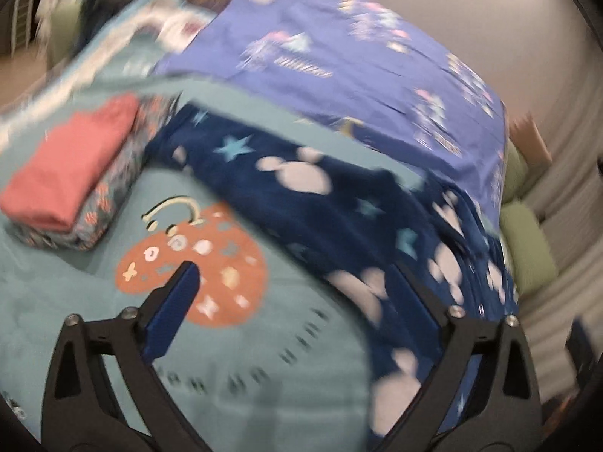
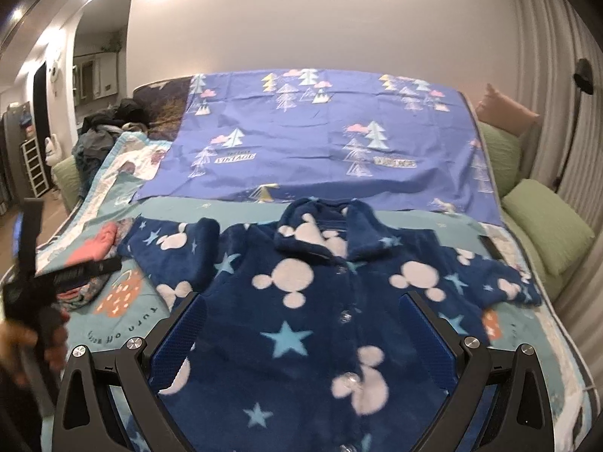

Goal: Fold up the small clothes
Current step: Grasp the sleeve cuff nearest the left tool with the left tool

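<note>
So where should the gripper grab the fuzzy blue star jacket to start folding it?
Probably the sleeve end on the pink-clothes side of the jacket. It lies flat, buttoned front up, sleeves spread wide. The left gripper could come in from that side, pinch the cuff and carry it across.

- I am looking at a bed [image 2: 124, 339] wearing a teal printed cover.
- A purple tree-print sheet [image 2: 320, 139] is lying across its far half.
- A navy fleece jacket [image 2: 301, 320] is lying spread near me.
- Folded clothes [image 1: 71, 173] are sitting stacked at the left.
</note>
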Action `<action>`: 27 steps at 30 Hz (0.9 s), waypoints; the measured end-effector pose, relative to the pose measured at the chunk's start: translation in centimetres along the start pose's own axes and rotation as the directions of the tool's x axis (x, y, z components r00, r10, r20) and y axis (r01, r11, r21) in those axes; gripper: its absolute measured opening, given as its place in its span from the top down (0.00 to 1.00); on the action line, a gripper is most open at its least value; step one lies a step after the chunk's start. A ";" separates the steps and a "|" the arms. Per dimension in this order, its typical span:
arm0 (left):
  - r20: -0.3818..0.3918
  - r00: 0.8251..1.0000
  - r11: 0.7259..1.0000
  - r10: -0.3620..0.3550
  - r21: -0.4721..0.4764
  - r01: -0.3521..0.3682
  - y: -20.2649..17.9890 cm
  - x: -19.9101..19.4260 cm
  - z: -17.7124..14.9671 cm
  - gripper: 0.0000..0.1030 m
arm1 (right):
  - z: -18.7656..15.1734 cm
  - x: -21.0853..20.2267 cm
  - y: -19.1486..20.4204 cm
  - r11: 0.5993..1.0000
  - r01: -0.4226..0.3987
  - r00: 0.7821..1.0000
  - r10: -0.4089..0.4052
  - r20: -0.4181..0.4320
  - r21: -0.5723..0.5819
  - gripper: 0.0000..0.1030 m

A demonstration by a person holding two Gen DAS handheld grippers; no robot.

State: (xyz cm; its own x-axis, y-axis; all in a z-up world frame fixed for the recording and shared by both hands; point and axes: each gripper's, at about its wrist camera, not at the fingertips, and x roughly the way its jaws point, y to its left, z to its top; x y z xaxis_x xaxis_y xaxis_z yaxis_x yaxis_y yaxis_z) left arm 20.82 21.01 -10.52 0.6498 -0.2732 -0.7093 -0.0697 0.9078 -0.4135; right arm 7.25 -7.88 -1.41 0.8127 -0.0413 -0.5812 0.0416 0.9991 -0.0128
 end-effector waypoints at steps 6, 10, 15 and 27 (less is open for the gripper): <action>-0.055 0.994 0.959 -0.092 -0.274 0.074 7.3 7.0 3.7 0.16 | -0.3 3.9 0.4 1.000 -0.005 0.999 0.005 -0.053 -0.005 0.00; -0.066 0.992 0.906 -0.112 -0.416 0.075 10.3 11.5 4.9 0.22 | -0.8 5.7 0.2 1.000 0.006 0.997 -0.008 -0.079 -0.022 0.00; -0.034 0.992 0.880 -0.119 -0.467 0.090 10.8 14.5 6.3 0.24 | -1.1 7.0 -0.7 0.999 0.026 0.996 -0.029 -0.088 -0.032 0.00; 0.199 0.973 0.950 -0.120 -0.263 0.171 3.8 7.0 9.9 0.86 | -1.8 7.5 -4.5 0.998 0.036 0.996 -0.031 -0.080 0.055 0.00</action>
State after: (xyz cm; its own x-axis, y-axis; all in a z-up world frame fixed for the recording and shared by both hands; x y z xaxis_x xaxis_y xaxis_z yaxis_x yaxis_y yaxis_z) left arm 32.58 25.72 -11.39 0.7910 -0.3115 -0.5266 -0.1539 0.7316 -0.6641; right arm 12.12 -12.61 -7.18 0.7620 -0.0715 -0.6436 0.1029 0.9946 0.0113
